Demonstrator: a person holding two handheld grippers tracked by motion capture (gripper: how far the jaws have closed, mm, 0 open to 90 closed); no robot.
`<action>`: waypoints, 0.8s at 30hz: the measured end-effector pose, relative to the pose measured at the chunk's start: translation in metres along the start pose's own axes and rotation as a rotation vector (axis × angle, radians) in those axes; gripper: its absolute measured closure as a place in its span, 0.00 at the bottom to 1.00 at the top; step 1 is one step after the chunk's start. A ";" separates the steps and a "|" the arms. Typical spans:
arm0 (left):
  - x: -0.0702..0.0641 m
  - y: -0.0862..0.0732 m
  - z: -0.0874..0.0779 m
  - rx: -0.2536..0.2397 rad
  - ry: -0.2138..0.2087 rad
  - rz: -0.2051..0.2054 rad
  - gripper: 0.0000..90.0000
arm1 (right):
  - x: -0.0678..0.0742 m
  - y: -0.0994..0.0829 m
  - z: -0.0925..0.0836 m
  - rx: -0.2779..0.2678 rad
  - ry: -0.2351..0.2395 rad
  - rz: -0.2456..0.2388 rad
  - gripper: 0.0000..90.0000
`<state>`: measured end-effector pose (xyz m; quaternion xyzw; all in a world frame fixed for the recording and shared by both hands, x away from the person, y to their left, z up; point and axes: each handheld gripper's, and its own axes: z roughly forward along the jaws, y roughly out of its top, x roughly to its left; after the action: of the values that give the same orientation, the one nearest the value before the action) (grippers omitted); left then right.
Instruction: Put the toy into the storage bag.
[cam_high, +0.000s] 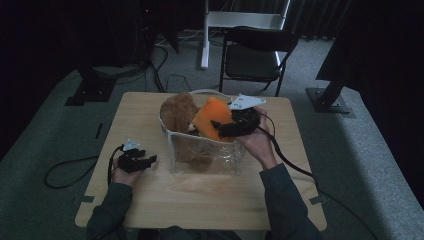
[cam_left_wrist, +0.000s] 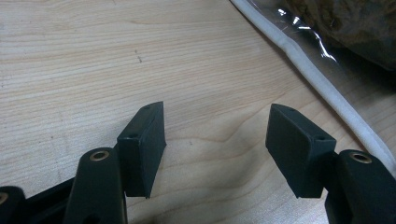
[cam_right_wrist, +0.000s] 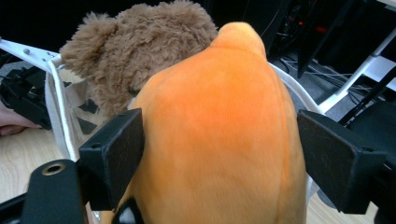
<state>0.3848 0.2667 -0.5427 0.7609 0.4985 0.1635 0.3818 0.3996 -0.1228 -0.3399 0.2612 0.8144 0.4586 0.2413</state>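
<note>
A clear plastic bag with white trim (cam_high: 206, 161) stands in the middle of the wooden table (cam_high: 200, 200). A brown teddy bear (cam_high: 179, 112) and an orange plush toy (cam_high: 212, 116) stick out of its top. My right gripper (cam_high: 217, 128) reaches in from the right with its jaws on either side of the orange plush (cam_right_wrist: 219, 116). The pads lie against the plush's flanks without denting it. Behind the plush sits the teddy bear (cam_right_wrist: 144, 56). My left gripper (cam_high: 149, 160) rests open on the table left of the bag. Bare wood shows between its pads (cam_left_wrist: 217, 144), and the bag's white trim (cam_left_wrist: 322, 84) runs to their right.
A black folding chair (cam_high: 252, 55) and a white stand (cam_high: 205, 35) are on the carpet beyond the table's far edge. Cables trail from both grippers over the table edges. Bare wood lies in front of the bag, toward the person.
</note>
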 end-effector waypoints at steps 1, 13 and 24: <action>0.000 0.000 0.000 0.000 0.000 0.002 0.43 | 0.000 0.000 0.001 0.001 0.002 0.002 0.19; 0.000 0.000 0.000 -0.001 -0.001 0.000 0.43 | 0.005 -0.002 0.003 0.033 0.041 -0.033 0.31; 0.000 0.000 0.000 0.001 0.000 0.001 0.43 | 0.011 -0.005 0.000 0.040 0.022 -0.059 0.40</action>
<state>0.3847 0.2667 -0.5427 0.7612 0.4983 0.1636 0.3814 0.3900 -0.1181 -0.3461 0.2369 0.8332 0.4379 0.2407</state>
